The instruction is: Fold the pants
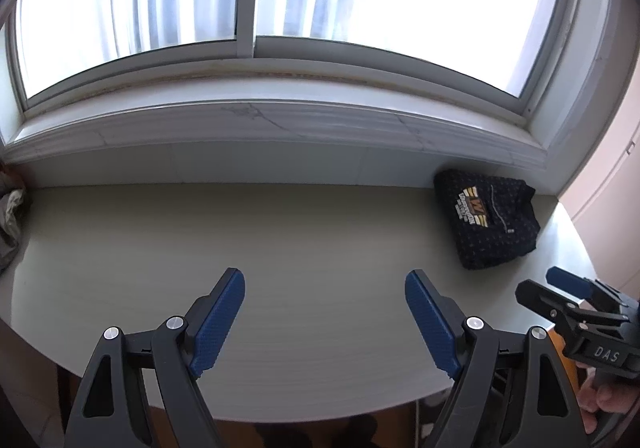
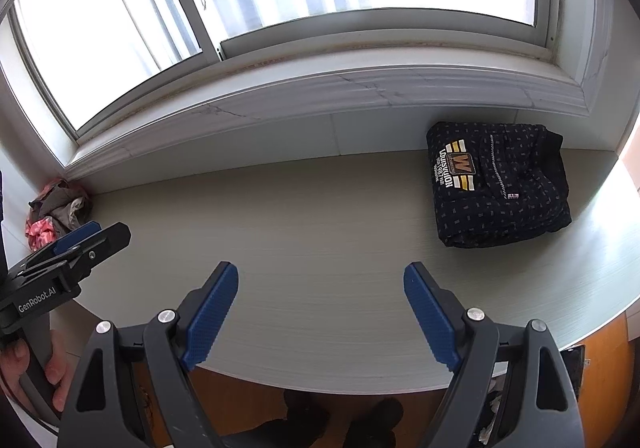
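Note:
A folded black garment (image 1: 486,222) with a gold and white logo lies at the far right of the pale table, by the wall; it also shows in the right wrist view (image 2: 498,186). My left gripper (image 1: 324,280) is open and empty above the table's near middle. My right gripper (image 2: 320,276) is open and empty too, to the left of and nearer than the folded garment. The right gripper shows in the left wrist view (image 1: 560,288) at the right edge. The left gripper shows in the right wrist view (image 2: 92,236) at the left.
A heap of crumpled clothes (image 2: 56,208), grey and pink, lies in the table's far left corner, seen also in the left wrist view (image 1: 10,216). A window sill (image 1: 280,120) runs along the back. The table's near edge (image 2: 340,376) curves above a wooden floor.

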Demonstrator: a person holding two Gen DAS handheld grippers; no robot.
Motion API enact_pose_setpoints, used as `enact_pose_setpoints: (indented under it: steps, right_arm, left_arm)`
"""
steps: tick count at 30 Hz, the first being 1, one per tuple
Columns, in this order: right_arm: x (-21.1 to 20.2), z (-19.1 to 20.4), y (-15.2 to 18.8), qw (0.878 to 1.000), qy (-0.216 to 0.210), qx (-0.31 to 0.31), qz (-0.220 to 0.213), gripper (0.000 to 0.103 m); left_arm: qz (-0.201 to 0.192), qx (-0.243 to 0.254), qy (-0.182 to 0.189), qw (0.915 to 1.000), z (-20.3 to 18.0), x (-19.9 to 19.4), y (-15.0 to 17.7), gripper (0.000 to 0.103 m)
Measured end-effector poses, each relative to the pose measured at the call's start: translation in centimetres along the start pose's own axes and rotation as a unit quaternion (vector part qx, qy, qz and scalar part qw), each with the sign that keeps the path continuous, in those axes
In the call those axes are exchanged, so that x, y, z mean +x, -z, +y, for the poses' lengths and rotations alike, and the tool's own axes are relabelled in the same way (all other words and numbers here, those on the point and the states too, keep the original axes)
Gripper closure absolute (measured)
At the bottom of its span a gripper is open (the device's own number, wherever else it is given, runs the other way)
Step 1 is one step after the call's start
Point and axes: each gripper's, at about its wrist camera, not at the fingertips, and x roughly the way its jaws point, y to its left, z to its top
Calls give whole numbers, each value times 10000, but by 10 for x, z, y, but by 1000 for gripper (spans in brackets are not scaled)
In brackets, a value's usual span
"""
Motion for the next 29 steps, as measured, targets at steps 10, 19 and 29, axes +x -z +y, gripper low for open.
enact_pose_setpoints:
  steps: [10, 19, 29]
  right_arm:
    - [0, 1, -1, 10000, 11, -15, -25, 20]
    - [0, 0, -3, 9999, 98, -101, -70, 20]
    - [0, -3, -4, 9999, 70, -77, -76, 20]
  left_arm:
    - [2, -11, -6, 10000, -2, 1, 0, 19]
    - [-2, 60, -36, 10000, -4, 3, 0, 19]
    - [-107, 187, -103, 9997, -12, 2, -1, 13]
